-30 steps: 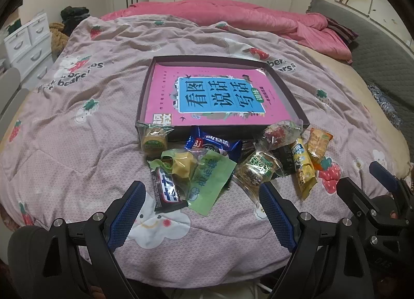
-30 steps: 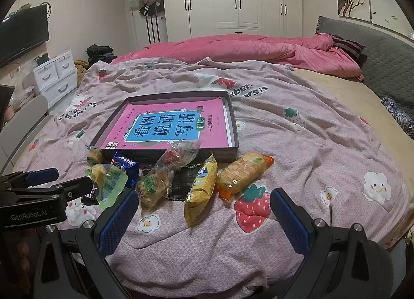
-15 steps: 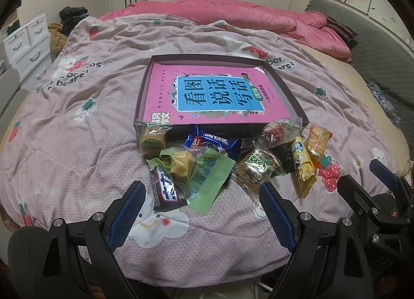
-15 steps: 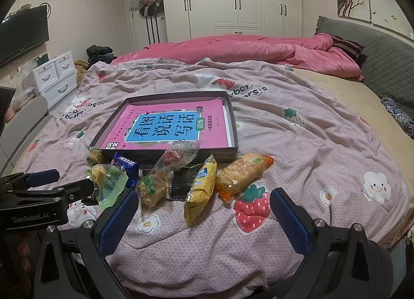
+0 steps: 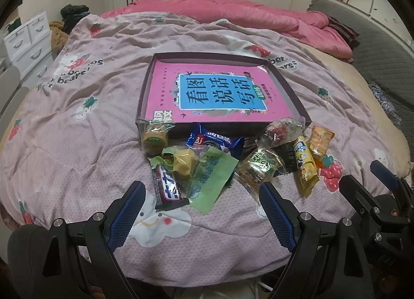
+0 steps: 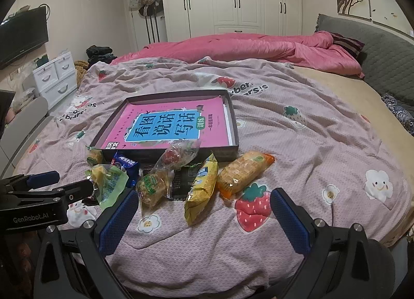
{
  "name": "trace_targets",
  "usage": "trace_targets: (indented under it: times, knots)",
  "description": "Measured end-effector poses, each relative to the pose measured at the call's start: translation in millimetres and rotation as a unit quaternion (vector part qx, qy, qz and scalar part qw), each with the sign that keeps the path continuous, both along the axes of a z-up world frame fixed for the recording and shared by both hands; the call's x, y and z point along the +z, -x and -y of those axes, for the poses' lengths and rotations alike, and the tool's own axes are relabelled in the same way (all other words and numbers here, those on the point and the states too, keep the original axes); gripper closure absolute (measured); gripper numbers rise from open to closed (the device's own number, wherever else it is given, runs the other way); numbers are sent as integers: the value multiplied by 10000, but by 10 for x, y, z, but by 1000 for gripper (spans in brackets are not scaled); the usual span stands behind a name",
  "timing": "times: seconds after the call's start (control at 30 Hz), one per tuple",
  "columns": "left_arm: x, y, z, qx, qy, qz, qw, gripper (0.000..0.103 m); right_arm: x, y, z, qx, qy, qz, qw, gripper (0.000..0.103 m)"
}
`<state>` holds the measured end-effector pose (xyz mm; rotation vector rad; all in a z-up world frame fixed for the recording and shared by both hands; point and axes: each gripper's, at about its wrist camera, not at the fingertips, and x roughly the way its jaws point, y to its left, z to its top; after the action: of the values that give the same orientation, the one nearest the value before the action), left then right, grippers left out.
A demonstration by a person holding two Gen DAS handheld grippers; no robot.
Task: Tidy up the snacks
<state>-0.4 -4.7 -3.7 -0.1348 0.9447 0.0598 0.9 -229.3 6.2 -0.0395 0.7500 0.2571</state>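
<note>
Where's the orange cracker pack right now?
The orange cracker pack lies on the bedspread at the pile's right end in the right wrist view, beside the yellow pack, just before the box corner.

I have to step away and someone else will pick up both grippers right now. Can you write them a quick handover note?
Left gripper: open, holding nothing, low over the near edge of the bed.
Right gripper: open, holding nothing, beside it.
Snacks all lie on the quilt in front of the shallow box: chocolate bar, green packet, blue cookie pack, round pastry, yellow packet, orange cracker pack, and a few clear-wrapped ones.
The box holds only a pink book.
Done: nothing sorted yet.
Left: probably move every snack into the box.
</note>
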Motion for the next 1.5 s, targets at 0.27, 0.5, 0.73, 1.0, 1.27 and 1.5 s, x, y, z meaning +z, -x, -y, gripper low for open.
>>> trace_targets:
  times: [0.27, 0.5, 0.73, 1.0, 1.27, 1.5]
  knots:
    - [-10, -11, -16, 45, -6, -30, 10000, 13, -15, -5, -9, -46, -4, -38, 10000, 1]
    - [-52, -28, -59, 89, 25, -94, 9999, 13, -49, -53, 28, -129, -145, -130, 9997, 0]
    - [-84, -36, -86, 116, 22, -157, 9998, 13, -47, -91, 34, -112, -198, -153, 9996, 0]
    - [-210, -53, -381, 498, 228, -414, 9976, 13, -64, -168, 33, -69, -304, -205, 9993, 0]
    - [-420, -175, -620, 731, 493, -683, 9938, 13, -92, -239, -2, 29, -353, -243, 9991, 0]
    - [-618, -242, -719, 692, 942, -910, 9890, 13, -114, -309, -34, 102, -382, -244, 9989, 0]
